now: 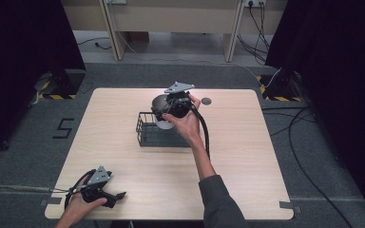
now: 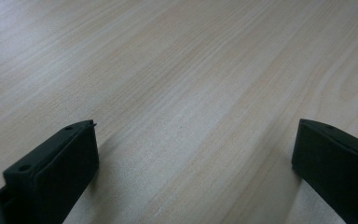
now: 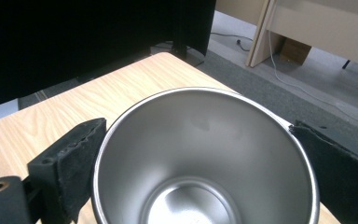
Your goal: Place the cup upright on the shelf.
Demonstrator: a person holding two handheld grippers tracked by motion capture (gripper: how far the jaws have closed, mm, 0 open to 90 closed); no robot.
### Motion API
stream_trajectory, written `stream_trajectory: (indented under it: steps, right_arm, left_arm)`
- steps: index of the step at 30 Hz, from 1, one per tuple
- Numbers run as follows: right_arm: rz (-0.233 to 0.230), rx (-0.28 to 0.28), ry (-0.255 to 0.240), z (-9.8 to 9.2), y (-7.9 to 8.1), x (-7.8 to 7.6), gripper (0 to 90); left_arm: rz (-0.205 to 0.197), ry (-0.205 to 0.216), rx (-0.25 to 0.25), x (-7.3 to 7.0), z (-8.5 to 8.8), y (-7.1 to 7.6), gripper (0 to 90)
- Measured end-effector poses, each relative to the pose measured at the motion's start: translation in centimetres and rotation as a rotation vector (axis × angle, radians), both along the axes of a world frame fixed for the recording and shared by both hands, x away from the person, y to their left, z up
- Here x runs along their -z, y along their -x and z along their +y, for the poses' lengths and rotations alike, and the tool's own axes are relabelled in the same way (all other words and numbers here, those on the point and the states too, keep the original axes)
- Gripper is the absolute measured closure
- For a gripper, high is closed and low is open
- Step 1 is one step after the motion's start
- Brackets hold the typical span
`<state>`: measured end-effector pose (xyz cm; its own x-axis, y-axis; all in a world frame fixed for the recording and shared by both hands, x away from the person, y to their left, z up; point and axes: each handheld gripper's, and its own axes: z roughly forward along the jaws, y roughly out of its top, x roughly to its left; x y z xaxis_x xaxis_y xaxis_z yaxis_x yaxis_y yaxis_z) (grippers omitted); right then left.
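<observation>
The stainless steel cup (image 3: 205, 158) sits between the jaws of the right gripper (image 1: 173, 110), which stand wide apart and press on its outer wall from either side, so the cup is held by its body with the open mouth facing the gripper's camera. In the high view the cup (image 1: 160, 113) hangs above the far right corner of the black wire basket (image 1: 147, 133), which stands near the middle of the wooden table (image 1: 123, 156). It looks like the carrying step, with the cup either on its way into the basket or just lifted from it; the pictures do not settle which. If it is going in, the next move calls for lining the cup up inside the basket's rim, lowering it until it rests on the wire floor, and only then letting the jaws spread. The left gripper (image 1: 105, 192) rests at the near left edge of the table, its jaws (image 2: 186, 177) wide open on bare wood.
</observation>
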<state>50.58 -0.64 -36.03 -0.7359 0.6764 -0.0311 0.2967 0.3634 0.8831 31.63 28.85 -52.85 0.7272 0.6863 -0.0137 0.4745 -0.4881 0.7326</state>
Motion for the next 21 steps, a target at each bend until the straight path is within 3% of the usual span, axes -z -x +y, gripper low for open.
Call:
stream_trajectory:
  steps: [21]
  right_arm:
    - [0.073,0.004,0.009,0.2,-1.2,2.5,6.2]
  left_arm:
    - [0.000,-0.002,0.003,0.0,0.0,0.0,0.0]
